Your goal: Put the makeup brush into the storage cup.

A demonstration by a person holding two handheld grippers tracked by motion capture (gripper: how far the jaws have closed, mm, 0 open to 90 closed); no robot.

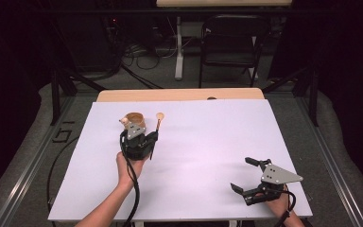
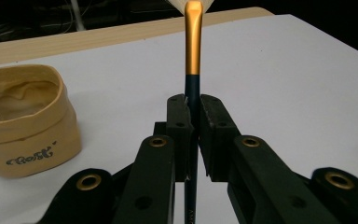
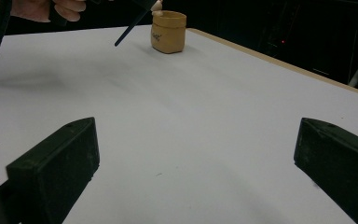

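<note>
left claw [image 2: 192, 135] clamps brush [image 2: 192, 56] | right gripper view: pouch [image 3: 168, 31] upright

Between the black fingers [image 2: 182, 126] of the left gripper [image 2: 193, 109], the brush [image 2: 193, 56] is dark navy at the handle and gold beyond them. Beside them, a tan pouch [image 2: 25, 123] bears dark lettering. The worktop [image 2: 284, 93] is white, edged in pale wood.

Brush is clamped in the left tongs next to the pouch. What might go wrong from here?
1. The left tongs pinch only the thin handle of the brush, so it may swivel or slip.
2. The soft pouch sits close beside them and looks easy to knock over.
</note>
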